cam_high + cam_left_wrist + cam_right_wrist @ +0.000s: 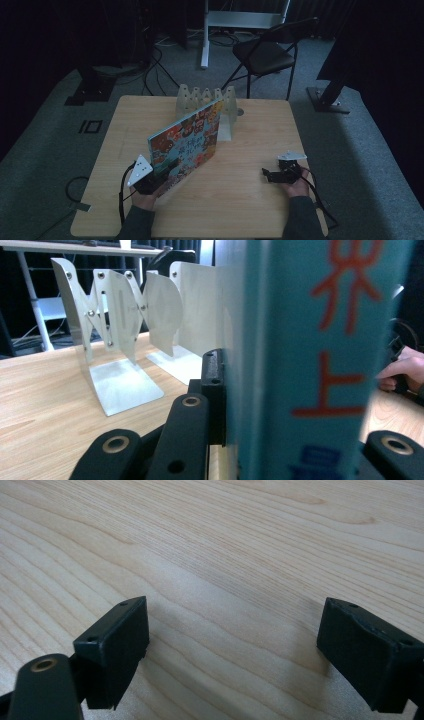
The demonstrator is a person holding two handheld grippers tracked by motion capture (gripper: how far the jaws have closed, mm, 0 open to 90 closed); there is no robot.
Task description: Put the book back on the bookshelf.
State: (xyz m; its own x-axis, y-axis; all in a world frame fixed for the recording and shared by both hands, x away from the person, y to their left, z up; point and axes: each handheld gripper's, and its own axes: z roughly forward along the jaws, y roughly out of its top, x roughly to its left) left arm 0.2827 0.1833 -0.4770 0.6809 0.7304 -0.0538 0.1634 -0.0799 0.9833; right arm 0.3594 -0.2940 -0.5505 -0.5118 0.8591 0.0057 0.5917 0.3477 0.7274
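Picture book (pixel 187 145), colourful cover with a teal spine, clamped at its near lower corner by the left gripper (pixel 159 175), standing upright on edge on the wooden table (pixel 240 200) and slanting away from that gripper toward the metal book rack (pixel 222 107). Rack of white metal dividers just beyond the book's far end, ahead of the left gripper. Left gripper pads (pixel 214 390) pressed against the book's teal spine (pixel 310 360). Right gripper (pixel 235 650) well apart to the right of the book, low over bare table, jaws spread wide with nothing between.
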